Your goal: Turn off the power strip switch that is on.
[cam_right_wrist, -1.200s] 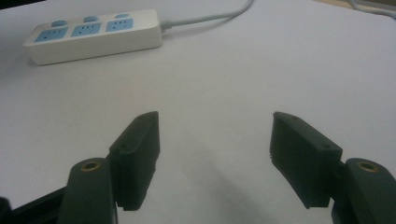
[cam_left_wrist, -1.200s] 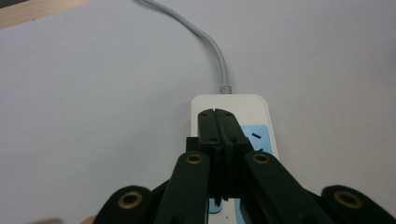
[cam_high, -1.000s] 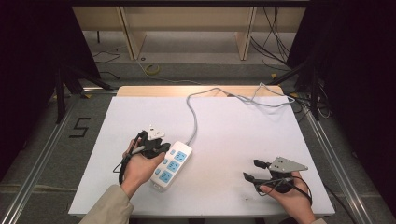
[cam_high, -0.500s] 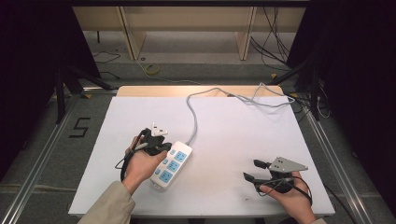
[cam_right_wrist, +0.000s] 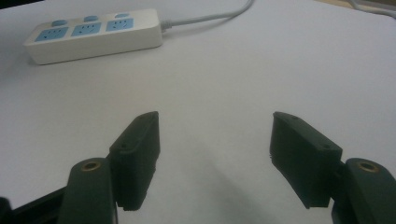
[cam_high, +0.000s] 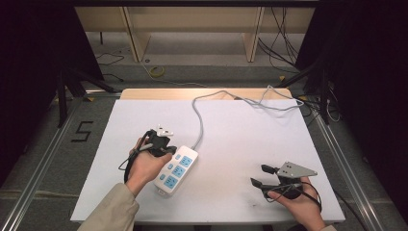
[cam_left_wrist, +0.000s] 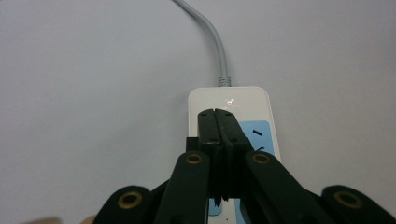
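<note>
Left gripper [cam_high: 161, 140]: black two-jaw body with a black cable looped beside the hand. Jaw arms carry brass-coloured pivot rivets [cam_left_wrist: 193, 159]; the rectangular pads have small recessed screws. Right gripper [cam_high: 265, 176]: black, topped by a grey three-cornered plate [cam_high: 296, 169]. Beige sleeve [cam_high: 111, 211] on the left forearm.

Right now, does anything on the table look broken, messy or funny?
Nothing looks broken or spilled. The white power strip lies slanted on the table, and its grey cord loops loosely off the far edge.
</note>
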